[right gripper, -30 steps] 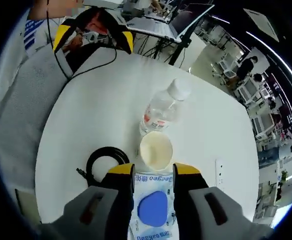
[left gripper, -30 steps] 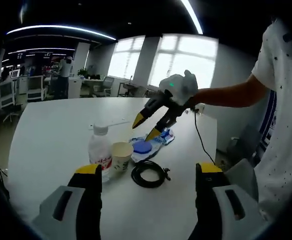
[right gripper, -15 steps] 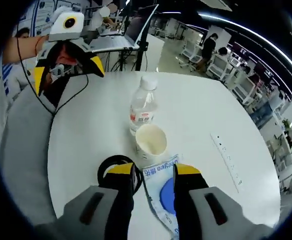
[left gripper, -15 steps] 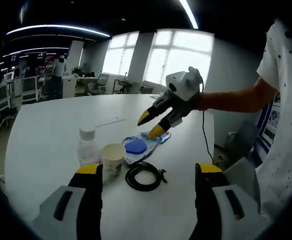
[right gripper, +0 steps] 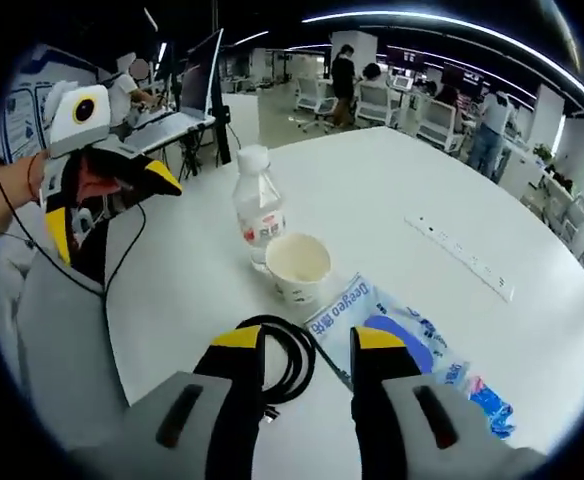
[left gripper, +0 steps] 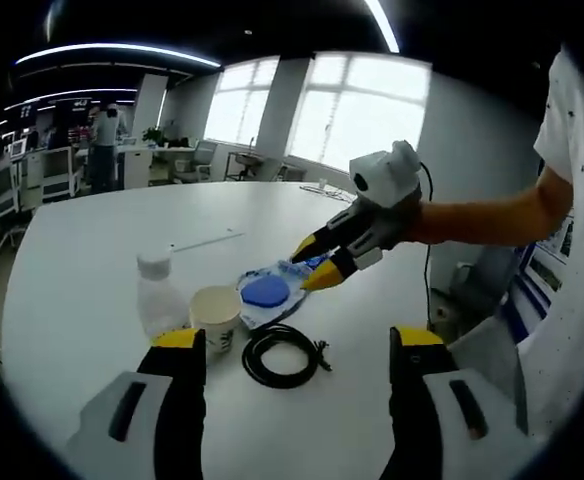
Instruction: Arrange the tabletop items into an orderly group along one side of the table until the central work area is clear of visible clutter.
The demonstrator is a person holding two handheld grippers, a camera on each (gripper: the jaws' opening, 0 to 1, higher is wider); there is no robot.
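On the white round table [left gripper: 92, 240] stand a clear water bottle [left gripper: 156, 298] with a white cap and a paper cup [left gripper: 215, 316] close beside it. A blue-and-white wipes pack [left gripper: 270, 291] lies flat behind them, and a coiled black cable [left gripper: 282, 356] lies in front. My left gripper [left gripper: 297, 338] is open, held back from the group. My right gripper [left gripper: 315, 265] is open, low at the pack's right end. In the right gripper view the bottle [right gripper: 256, 218], cup [right gripper: 295, 266], pack [right gripper: 402, 330] and cable [right gripper: 284, 352] lie just past my right gripper [right gripper: 307, 340]; my left gripper [right gripper: 112, 208] hovers at the left.
A thin white power strip [right gripper: 460, 258] lies across the far side of the table [right gripper: 372, 190]. A black cord [right gripper: 122, 255] trails over the table edge near the left gripper. A laptop on a stand [right gripper: 197, 80] and office chairs are beyond the table. The person's arm [left gripper: 477, 215] reaches in from the right.
The right gripper has come down and to the right, from above the wipes pack to its end near the table. Its view has swung from looking down to looking across the table.
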